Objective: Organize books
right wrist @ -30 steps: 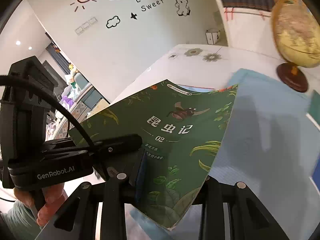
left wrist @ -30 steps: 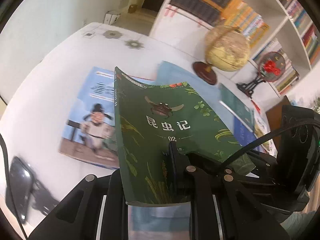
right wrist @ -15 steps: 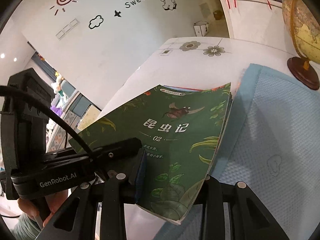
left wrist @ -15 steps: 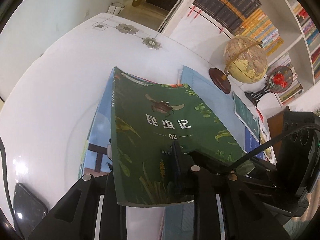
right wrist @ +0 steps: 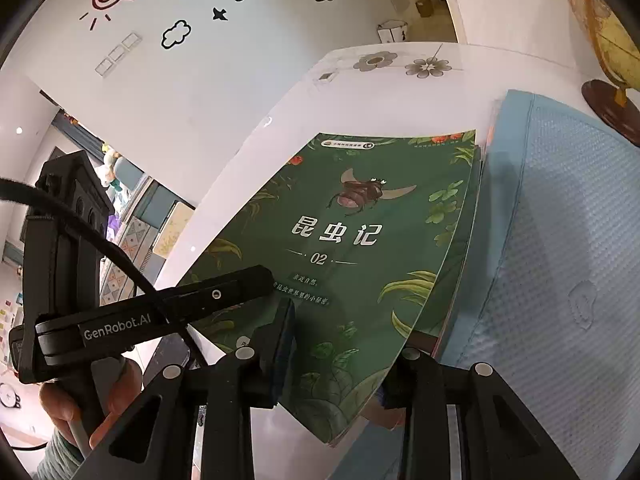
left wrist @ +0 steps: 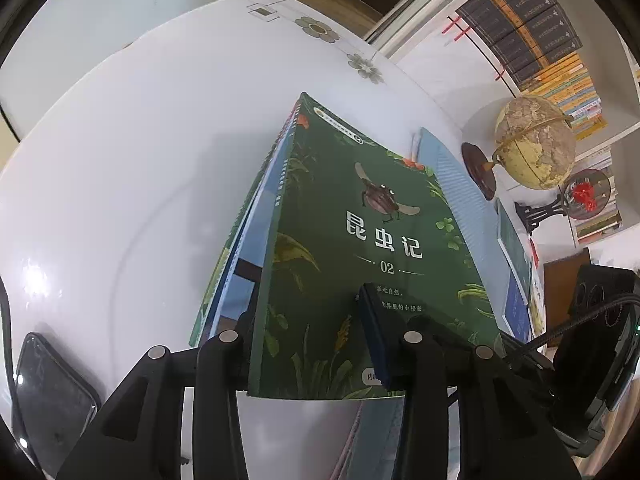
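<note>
we see the green book [left wrist: 352, 248] lying cover up over a blue book [left wrist: 248, 240] on the white tabletop [left wrist: 120, 160], its near edge between the fingers of both tools. the left hand-held gripper [left wrist: 312, 344] is opening: one finger [left wrist: 372, 328] lies over the cover, the other sits under the near left corner, and the pads no longer look pressed on it. the right hand-held gripper [right wrist: 340, 356] is clenched on the green book, with one pad [right wrist: 284, 336] on the cover and the other below the near right corner. in the right wrist view the left tool crosses the cover's lower left, and a hand [right wrist: 92, 404] grips its handle. just right of the green book a pale blue mat [right wrist: 560, 240] lies flat, and their edges touch or nearly so. a globe [left wrist: 536, 144] stands at the far right of the tabletop, near a bookshelf [left wrist: 552, 48]. a dark phone [left wrist: 48, 400] lies at the near left. more books [left wrist: 516, 264] lie beyond the mat.
</note>
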